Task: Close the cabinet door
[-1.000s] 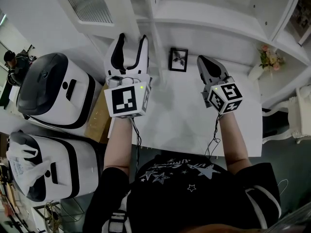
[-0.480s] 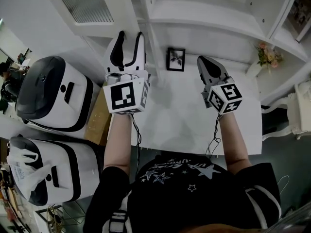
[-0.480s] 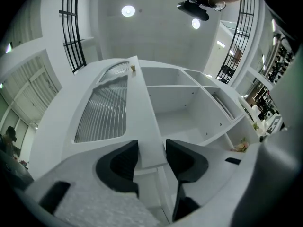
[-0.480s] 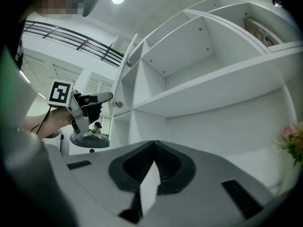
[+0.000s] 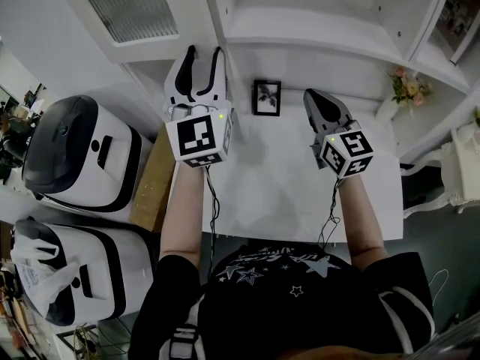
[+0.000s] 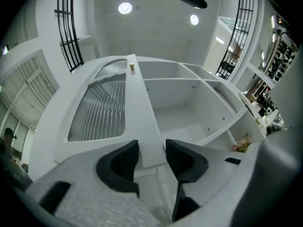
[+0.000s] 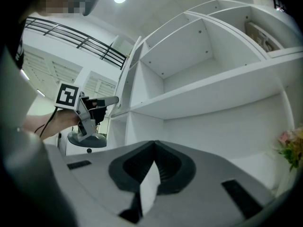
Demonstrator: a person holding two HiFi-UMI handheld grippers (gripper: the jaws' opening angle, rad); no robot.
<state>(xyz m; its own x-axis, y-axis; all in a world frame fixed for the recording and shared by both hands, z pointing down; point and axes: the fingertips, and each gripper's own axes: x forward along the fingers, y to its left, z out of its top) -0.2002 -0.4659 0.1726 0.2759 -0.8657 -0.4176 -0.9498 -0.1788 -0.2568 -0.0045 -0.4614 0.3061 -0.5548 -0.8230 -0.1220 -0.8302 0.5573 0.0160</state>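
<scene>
The white cabinet door (image 5: 127, 6), with a ribbed glass pane, stands swung open at the upper left of the head view. My left gripper (image 5: 202, 51) reaches up to its lower free edge. In the left gripper view the door (image 6: 106, 108) has its edge strip running between the two dark pads of the left gripper (image 6: 151, 148). The jaws have just been closing and now press on that edge. My right gripper (image 5: 313, 94) hovers over the white table (image 5: 285, 178), shut and empty; its pads meet in the right gripper view (image 7: 154, 145).
Open white shelves (image 5: 315, 28) fill the cabinet to the right of the door. A small framed picture (image 5: 265, 97) and a vase of flowers (image 5: 406, 87) stand at the table's back. Two white-and-black machines (image 5: 75, 152) and a cardboard box (image 5: 154, 178) are on the left.
My left gripper has moved away from me toward the cabinet, and its jaws have narrowed onto the door's edge. The right gripper has stayed in place.
</scene>
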